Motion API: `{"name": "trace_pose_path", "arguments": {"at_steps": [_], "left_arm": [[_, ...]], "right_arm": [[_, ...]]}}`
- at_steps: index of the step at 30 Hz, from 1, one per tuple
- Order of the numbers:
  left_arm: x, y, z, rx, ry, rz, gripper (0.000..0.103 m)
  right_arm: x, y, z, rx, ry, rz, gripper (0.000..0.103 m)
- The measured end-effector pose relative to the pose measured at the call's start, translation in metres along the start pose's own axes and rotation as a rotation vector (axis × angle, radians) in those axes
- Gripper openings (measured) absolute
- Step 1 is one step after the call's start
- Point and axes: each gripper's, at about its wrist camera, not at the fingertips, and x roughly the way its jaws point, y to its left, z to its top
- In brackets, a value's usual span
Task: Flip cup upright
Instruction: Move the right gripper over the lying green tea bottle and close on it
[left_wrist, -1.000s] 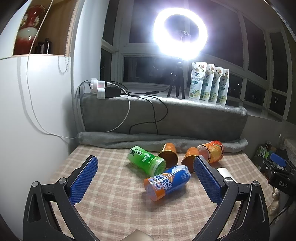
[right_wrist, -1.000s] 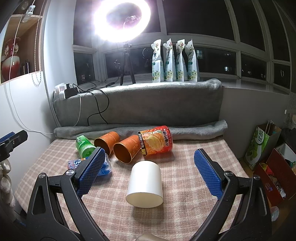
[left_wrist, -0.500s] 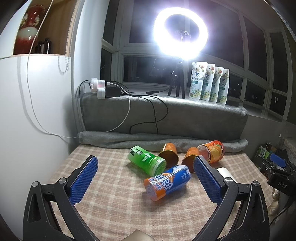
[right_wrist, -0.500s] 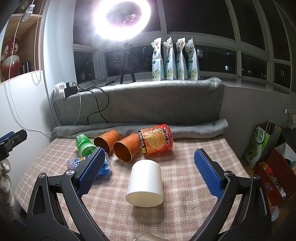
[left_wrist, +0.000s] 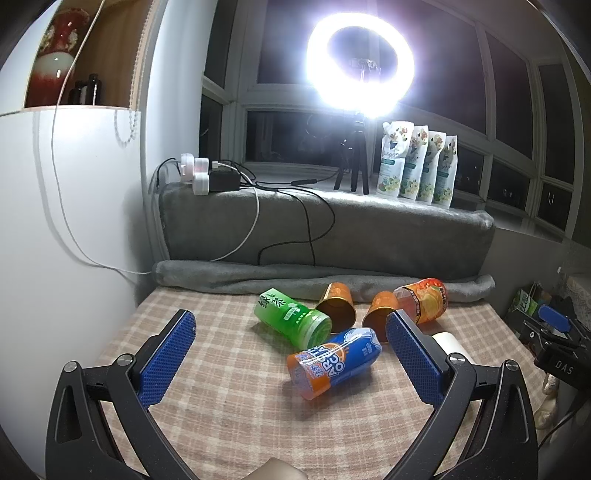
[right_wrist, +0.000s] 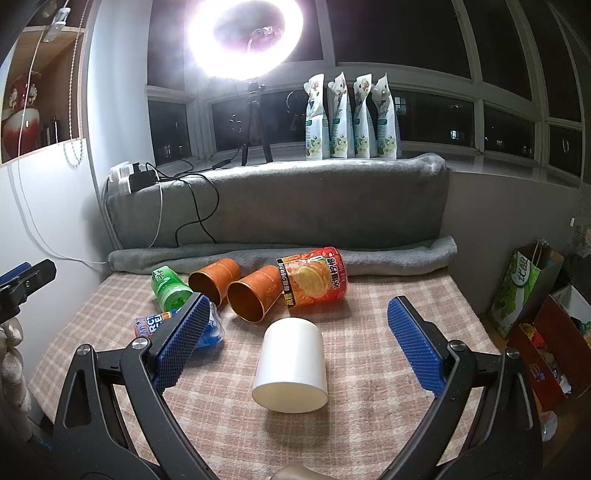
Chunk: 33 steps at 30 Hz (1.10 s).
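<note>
I held my left gripper (left_wrist: 290, 334) spread wide above the checked tablecloth (left_wrist: 221, 387), gripping nothing. Ahead of it lay a green tea can (left_wrist: 291, 319) on its side, then a blue-and-orange can (left_wrist: 334, 362), two copper-brown paper cups (right_wrist: 216, 280) tipped over with mouths toward me, and an orange drink can (right_wrist: 314, 277). The plain white cup (right_wrist: 291, 369) lay on its side nearest my right gripper (right_wrist: 295, 338), between its blue pads (right_wrist: 413, 345), untouched; that gripper too was spread and empty.
</note>
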Motion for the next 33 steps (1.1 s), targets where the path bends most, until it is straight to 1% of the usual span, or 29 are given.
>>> {"name": "trace_pose_path", "arguments": {"at_steps": [10, 15, 20, 21, 24, 28, 31, 33], "left_arm": [[0.006, 0.004, -0.006, 0.000, 0.021, 0.003, 0.102], [0.013, 0.009, -0.010, 0.007, 0.061, -0.008, 0.102], [0.018, 0.016, -0.020, -0.002, 0.103, -0.015, 0.102], [0.019, 0.018, -0.022, -0.002, 0.108, -0.004, 0.102], [0.024, 0.025, -0.029, -0.010, 0.133, 0.006, 0.102], [0.033, 0.038, -0.039, -0.044, 0.192, -0.001, 0.102], [0.041, 0.046, -0.048, -0.065, 0.240, -0.005, 0.102], [0.046, 0.052, -0.054, -0.085, 0.276, -0.018, 0.100]], "right_arm": [[0.013, 0.017, 0.008, -0.032, 0.023, 0.033, 0.099], [0.025, 0.027, 0.020, -0.057, 0.040, 0.074, 0.099], [0.047, 0.051, 0.041, -0.119, 0.075, 0.140, 0.099], [0.052, 0.058, 0.046, -0.133, 0.081, 0.151, 0.099], [0.071, 0.073, 0.058, -0.153, 0.123, 0.201, 0.099], [0.102, 0.098, 0.069, -0.204, 0.203, 0.256, 0.099], [0.128, 0.119, 0.074, -0.236, 0.288, 0.313, 0.099], [0.144, 0.131, 0.076, -0.252, 0.342, 0.349, 0.099]]}}
